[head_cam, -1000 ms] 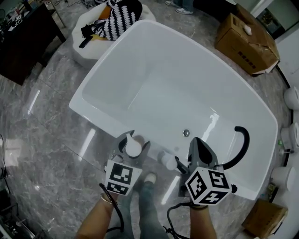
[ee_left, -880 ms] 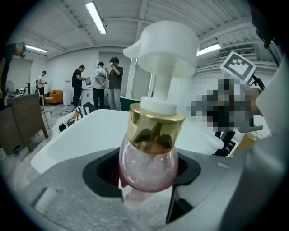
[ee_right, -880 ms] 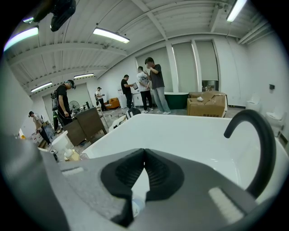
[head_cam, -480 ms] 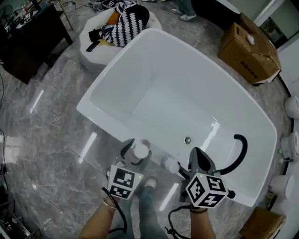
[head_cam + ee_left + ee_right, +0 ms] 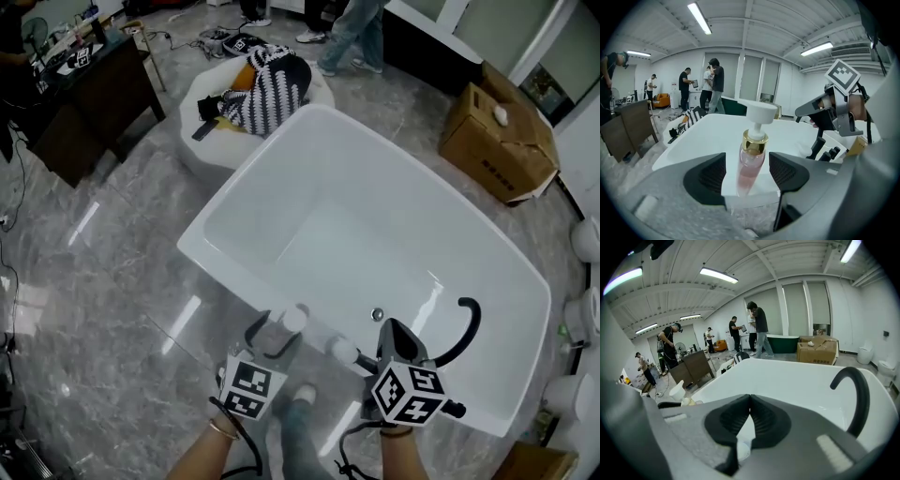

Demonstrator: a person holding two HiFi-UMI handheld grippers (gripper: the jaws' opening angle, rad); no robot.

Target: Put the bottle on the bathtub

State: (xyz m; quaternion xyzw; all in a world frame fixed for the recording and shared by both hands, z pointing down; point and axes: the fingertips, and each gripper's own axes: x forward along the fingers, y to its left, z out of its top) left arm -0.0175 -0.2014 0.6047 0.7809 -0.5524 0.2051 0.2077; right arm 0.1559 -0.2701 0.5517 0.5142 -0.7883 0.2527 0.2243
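A white bathtub (image 5: 375,225) fills the middle of the head view, standing on a grey marble floor (image 5: 112,281). At the upper left of that view is a dark desk (image 5: 89,108), and to its right a round white seat (image 5: 202,141) carries a black-and-white striped cloth (image 5: 272,84). A cardboard box (image 5: 492,145) sits at the upper right. A curved black faucet (image 5: 464,323) rises from the tub's rim at the lower right.

Both hand-held grippers are at the bottom of the frame, against the tub's near rim. The left gripper (image 5: 749,174) has just been opening its jaws, and they now stand wide apart. The bottle (image 5: 751,161) stands upright between them on the rim, with a gap to each pad. It is a clear pump bottle with pink liquid, a gold collar and a white pump head.

The right gripper (image 5: 749,404), to the right of the left one, has its 2 jaws closed together at the tips. A small white object (image 5: 341,349) lies just beside it on the rim; what it is cannot be told.
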